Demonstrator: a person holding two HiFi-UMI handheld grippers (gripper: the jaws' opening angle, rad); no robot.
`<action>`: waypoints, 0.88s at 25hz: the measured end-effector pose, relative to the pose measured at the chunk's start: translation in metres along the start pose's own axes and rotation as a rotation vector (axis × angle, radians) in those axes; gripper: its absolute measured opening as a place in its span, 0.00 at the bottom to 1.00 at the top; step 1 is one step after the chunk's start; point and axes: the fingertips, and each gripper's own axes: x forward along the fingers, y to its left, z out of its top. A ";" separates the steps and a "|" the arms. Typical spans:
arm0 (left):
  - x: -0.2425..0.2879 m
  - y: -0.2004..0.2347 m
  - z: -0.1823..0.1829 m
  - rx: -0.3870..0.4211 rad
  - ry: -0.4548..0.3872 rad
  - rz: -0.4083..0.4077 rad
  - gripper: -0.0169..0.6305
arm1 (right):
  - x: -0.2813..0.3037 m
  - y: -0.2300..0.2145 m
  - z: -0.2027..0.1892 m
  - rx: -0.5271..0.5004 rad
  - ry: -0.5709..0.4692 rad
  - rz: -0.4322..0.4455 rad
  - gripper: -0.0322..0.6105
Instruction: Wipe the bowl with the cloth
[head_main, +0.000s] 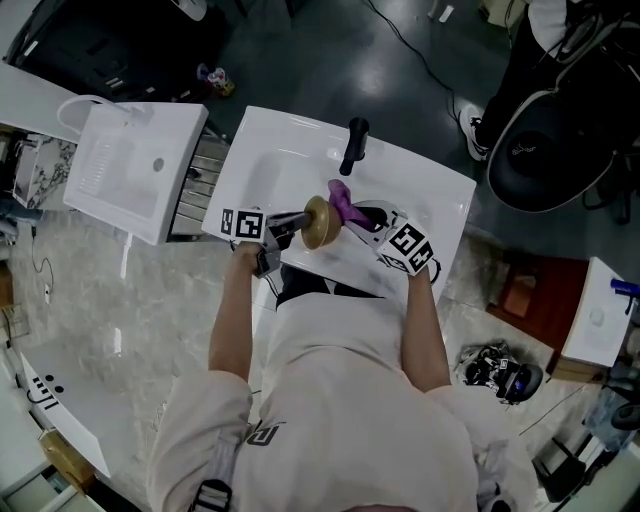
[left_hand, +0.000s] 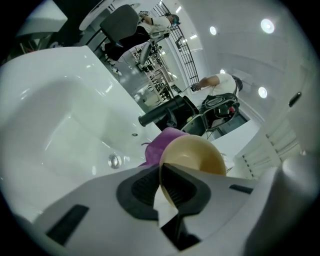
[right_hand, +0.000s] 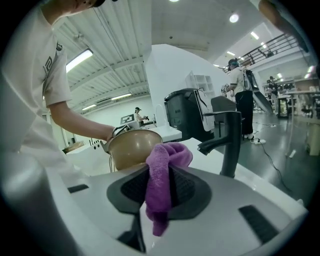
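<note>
- One bowl (head_main: 322, 222), tan and round, is held on edge in the air over the sink (head_main: 270, 170).
- One cloth (head_main: 342, 200), purple and bunched, touches the bowl on the side away from the left claw (head_main: 298, 222).
- There are two claws, one in each of the person's hands, and they meet from opposite sides over the basin.
- In the left gripper view, the left claw (left_hand: 162, 180) is clamped on the rim of the bowl (left_hand: 195, 155), which sits between its dark pads.
- In the right gripper view, the right claw (right_hand: 159, 187) is pinched on the cloth (right_hand: 162, 175). A tail of cloth hangs below the pads and a fold stands above them.
- One black tap (head_main: 353, 146) stands on the sink's far edge, just behind the bowl and cloth.
- One drain (left_hand: 114, 160) shows in the floor of the sink (left_hand: 60, 130), below and left of the bowl.
- A second white basin (head_main: 130, 170) sits apart to the left.
- One black chair (head_main: 545, 150) stands on the dark floor, well off to the right.
- In the left gripper view, the bowl covers most of the cloth (left_hand: 165, 140), and the tap (left_hand: 165, 112) lies beyond both.
- In the right gripper view, the cloth hides part of the bowl (right_hand: 132, 147), with the tap (right_hand: 227, 140) upright to its right.
</note>
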 end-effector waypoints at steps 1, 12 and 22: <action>0.002 0.002 0.001 0.011 0.007 0.020 0.07 | 0.000 -0.003 -0.003 -0.010 0.015 -0.015 0.18; 0.000 0.039 0.000 0.161 0.077 0.357 0.05 | 0.003 -0.006 -0.009 -0.020 0.057 -0.050 0.18; -0.050 0.069 0.042 0.095 -0.332 0.678 0.05 | 0.007 0.020 -0.024 0.057 0.096 0.118 0.18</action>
